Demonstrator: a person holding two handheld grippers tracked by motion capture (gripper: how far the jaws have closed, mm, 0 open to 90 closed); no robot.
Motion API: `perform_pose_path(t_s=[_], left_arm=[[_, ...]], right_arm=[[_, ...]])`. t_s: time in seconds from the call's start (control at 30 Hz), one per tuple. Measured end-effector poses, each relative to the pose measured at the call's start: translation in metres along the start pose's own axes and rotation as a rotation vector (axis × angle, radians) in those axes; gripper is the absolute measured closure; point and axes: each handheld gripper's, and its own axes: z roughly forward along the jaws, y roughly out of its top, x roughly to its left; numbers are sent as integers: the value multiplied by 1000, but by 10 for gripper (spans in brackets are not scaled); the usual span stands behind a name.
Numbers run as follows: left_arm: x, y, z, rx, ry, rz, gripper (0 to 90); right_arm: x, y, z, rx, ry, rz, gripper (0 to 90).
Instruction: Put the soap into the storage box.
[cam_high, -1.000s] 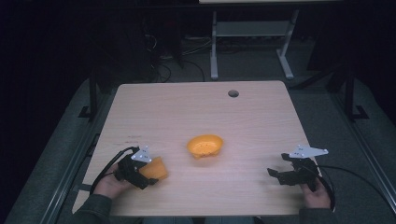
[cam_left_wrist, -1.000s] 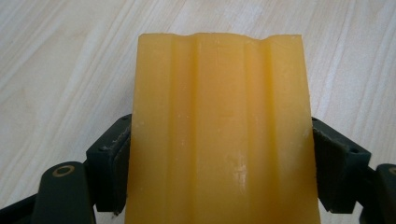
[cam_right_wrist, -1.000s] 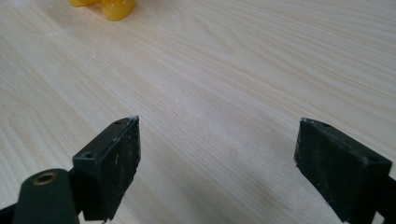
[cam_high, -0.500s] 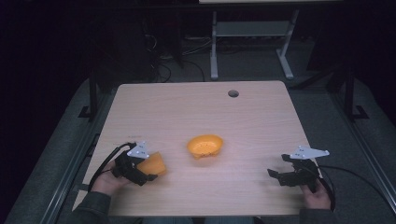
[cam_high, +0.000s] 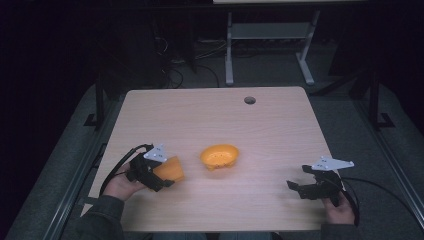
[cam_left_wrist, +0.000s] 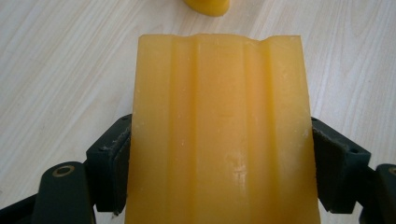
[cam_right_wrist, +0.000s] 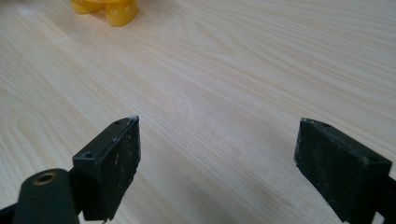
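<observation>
In the high view, the left claw (cam_high: 159, 176) sat near the front left corner of the wooden desk (cam_high: 280, 130), its jaws closed on an orange block (cam_high: 170, 168). The block pointed toward the middle of the desk. An orange bowl (cam_high: 219, 156) stood just beyond it, near but apart from the block, roughly at the desk's centre. The right claw (cam_high: 299, 187) was held low near the front right corner, well apart from both orange things, with its jaws spread and nothing between them. A person's hand gripped each tool from the bottom edge, and a black cable trailed from each. A small round hole (cam_high: 249, 100) showed near the desk's far edge.

In the left gripper view, the orange block (cam_left_wrist: 219, 130) stood between the two black jaws, which pressed against its two sides. Its face was ridged lengthwise. The bowl (cam_left_wrist: 206, 6) showed at the top edge, past the block's far end.

In the right gripper view, the right claw (cam_right_wrist: 217, 156) was wide open over bare wood, holding nothing. The bowl (cam_right_wrist: 106, 9) lay far off at the top left.
</observation>
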Motion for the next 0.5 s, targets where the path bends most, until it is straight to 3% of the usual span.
perform_pose_path(t_s=[0.5], left_arm=[[4,29,4,-1,-17,43,207]], right_arm=[[0,1,0,-4,-7,9,139]])
